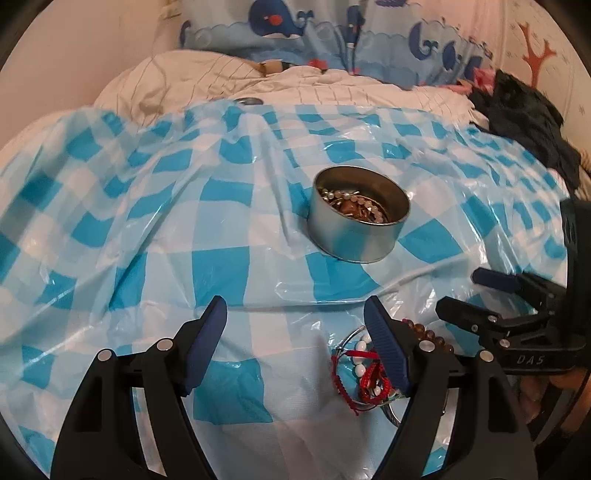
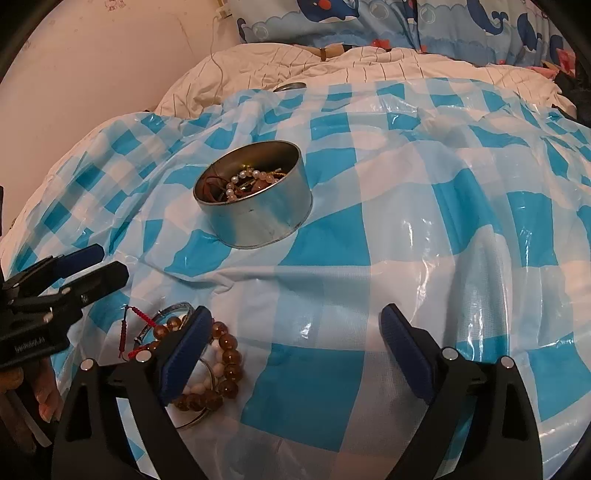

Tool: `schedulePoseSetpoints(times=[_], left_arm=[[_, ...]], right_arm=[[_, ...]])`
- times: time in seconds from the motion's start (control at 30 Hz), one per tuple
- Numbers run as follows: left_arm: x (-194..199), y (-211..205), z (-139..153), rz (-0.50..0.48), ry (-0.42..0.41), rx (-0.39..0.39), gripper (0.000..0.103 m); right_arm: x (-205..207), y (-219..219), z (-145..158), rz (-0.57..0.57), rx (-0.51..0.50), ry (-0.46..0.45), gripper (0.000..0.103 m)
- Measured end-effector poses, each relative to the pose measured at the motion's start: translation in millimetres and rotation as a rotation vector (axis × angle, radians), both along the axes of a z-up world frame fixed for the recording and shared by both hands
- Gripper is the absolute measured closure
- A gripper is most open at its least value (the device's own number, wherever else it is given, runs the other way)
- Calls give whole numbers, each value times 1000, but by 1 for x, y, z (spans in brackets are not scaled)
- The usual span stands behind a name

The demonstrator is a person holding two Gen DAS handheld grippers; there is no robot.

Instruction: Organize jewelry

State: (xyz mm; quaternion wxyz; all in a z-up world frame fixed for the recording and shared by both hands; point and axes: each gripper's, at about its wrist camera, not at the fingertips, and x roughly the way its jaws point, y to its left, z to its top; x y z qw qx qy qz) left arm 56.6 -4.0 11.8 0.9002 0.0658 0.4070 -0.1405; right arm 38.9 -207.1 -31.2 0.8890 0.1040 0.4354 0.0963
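Observation:
A round metal tin (image 1: 360,214) holding pearl and brown bead jewelry sits on a blue-and-white checked plastic sheet (image 1: 184,206); it also shows in the right wrist view (image 2: 255,195). A loose pile of jewelry lies nearer: a red cord bracelet (image 1: 369,380), white beads and a thin metal bangle, and an amber bead bracelet (image 2: 225,365). My left gripper (image 1: 295,343) is open and empty, its right finger beside the pile. My right gripper (image 2: 295,350) is open and empty, its left finger over the pile. Each gripper shows at the edge of the other's view.
The sheet covers a rumpled white quilt (image 2: 332,66) on a bed. Whale-print pillows (image 1: 295,33) lie at the head, a dark garment (image 1: 524,114) at the far right, a wall (image 2: 92,74) at the left. A small metal lid (image 2: 290,86) rests beyond the sheet.

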Motion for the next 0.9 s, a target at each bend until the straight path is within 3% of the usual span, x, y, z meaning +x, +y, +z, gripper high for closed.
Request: schedulePoseSetpoints(times=[0.2,0.9], left_arm=[[-5,-8,0,-21,-31,60,29],[-7,-10,2,-20,-45,71,24]], right_arm=[[0,0,0,-1,0,0,11],[-1,3,-1,0,-5,3,9]])
